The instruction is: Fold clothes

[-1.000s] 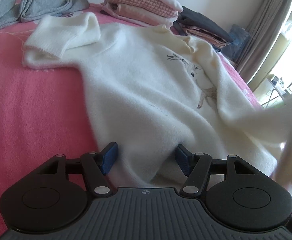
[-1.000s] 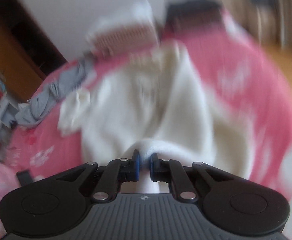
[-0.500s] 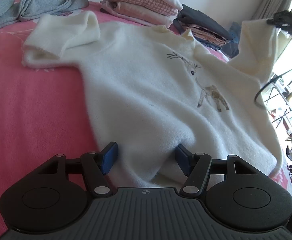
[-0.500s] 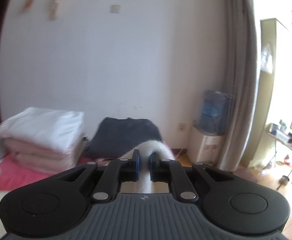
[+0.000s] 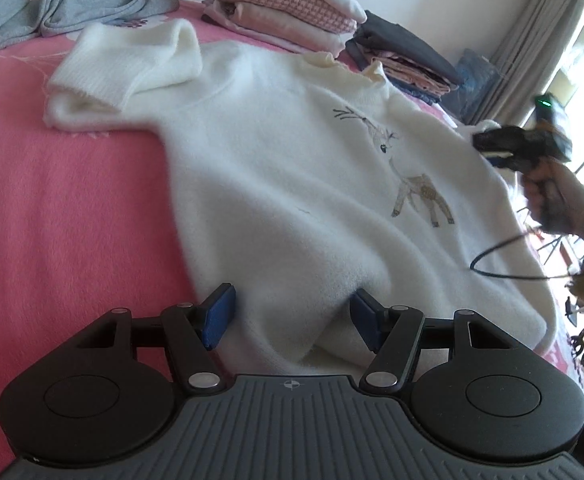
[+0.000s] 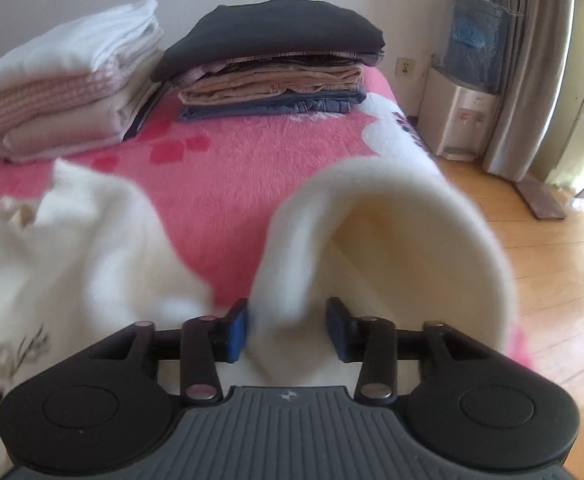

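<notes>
Pink fleece blanket point(image 5: 71, 200), printed with white and red shapes, covers the bed and carries every item listed.

Left wrist view, left to right: crumpled grey garments point(image 5: 67, 8) at the far edge; fluffy cream-white sweater with an embroidered deer point(image 5: 292, 168) spread front-up across the blanket, one ribbed-cuff sleeve folded over near its shoulder; stack of folded pink and white laundry point(image 5: 287, 4); dark-topped folded stack point(image 5: 408, 56). Left gripper point(image 5: 292, 316), fingers wide apart, straddles the sweater's near hem without pinching it. Right gripper, seen from outside, sits at the far right in a person's hand point(image 5: 552, 196), a black cable looping below; blurred.

Right wrist view only: sweater sleeve point(image 6: 392, 240) arched up in a loop just ahead of the right gripper point(image 6: 287, 328), fingers parted, sleeve fabric lying between them and touching the left blue pad; water dispenser point(image 6: 468, 92), grey curtain point(image 6: 540, 68), wooden floor point(image 6: 552, 280).
</notes>
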A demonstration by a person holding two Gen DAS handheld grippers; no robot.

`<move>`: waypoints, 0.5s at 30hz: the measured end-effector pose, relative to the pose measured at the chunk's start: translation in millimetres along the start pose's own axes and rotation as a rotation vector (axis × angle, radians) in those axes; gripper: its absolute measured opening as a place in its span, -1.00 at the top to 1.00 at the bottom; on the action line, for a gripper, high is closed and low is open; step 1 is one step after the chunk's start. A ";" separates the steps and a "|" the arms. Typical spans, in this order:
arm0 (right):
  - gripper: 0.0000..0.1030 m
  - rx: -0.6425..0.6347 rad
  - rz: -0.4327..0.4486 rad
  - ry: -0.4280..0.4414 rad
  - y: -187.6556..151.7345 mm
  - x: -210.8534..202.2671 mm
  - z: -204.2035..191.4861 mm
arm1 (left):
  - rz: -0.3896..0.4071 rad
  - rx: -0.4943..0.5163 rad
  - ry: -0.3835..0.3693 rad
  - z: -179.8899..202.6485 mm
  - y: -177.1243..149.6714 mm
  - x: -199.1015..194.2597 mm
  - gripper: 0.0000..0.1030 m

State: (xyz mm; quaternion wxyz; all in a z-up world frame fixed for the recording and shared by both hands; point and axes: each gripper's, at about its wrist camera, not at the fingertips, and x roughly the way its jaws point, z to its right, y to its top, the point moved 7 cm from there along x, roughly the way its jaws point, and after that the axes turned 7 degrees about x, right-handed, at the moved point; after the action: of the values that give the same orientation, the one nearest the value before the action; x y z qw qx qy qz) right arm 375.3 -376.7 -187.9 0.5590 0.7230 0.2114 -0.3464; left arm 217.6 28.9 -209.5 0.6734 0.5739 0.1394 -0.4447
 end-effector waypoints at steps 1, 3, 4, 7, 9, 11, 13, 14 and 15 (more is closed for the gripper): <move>0.01 -0.011 0.003 0.017 -6.2 -15.3 -4.1 | 0.003 -0.011 -0.005 -0.6 -0.3 -1.6 -0.23; 0.01 -0.033 0.009 0.051 -18.7 -45.9 -12.4 | 0.005 -0.033 -0.018 -2.3 -0.8 -6.4 -0.23; 0.00 -0.044 0.012 0.068 -25.0 -61.2 -16.5 | 0.005 -0.041 -0.024 -3.2 -1.2 -9.2 -0.23; 0.00 -0.077 0.022 0.118 -43.9 -107.4 -28.9 | 0.009 -0.052 -0.027 -6.5 -4.4 -17.5 -0.23; 0.00 -0.099 0.028 0.152 -56.5 -138.2 -37.2 | -0.001 -0.056 0.006 -10.0 -9.9 -20.8 -0.23; 0.00 -0.112 0.008 0.201 -74.2 -160.6 -52.4 | -0.032 -0.064 0.047 -15.8 -18.1 -20.7 -0.22; 0.00 -0.114 -0.044 0.268 -97.7 -172.9 -76.0 | -0.036 -0.067 0.059 -18.2 -23.2 -24.5 -0.21; 0.00 -0.115 -0.070 0.302 -109.4 -179.3 -87.8 | -0.035 -0.063 0.061 -17.8 -24.2 -27.8 -0.21; 0.00 -0.116 -0.096 0.335 -121.1 -185.7 -99.5 | -0.034 -0.057 0.061 -17.1 -25.0 -30.9 -0.21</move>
State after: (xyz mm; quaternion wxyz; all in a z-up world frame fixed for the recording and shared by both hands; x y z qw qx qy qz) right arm 193.1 -231.9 -117.7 0.5397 0.7261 0.3557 -0.2345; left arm 186.7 59.1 -209.4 0.6773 0.5650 0.1824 -0.4344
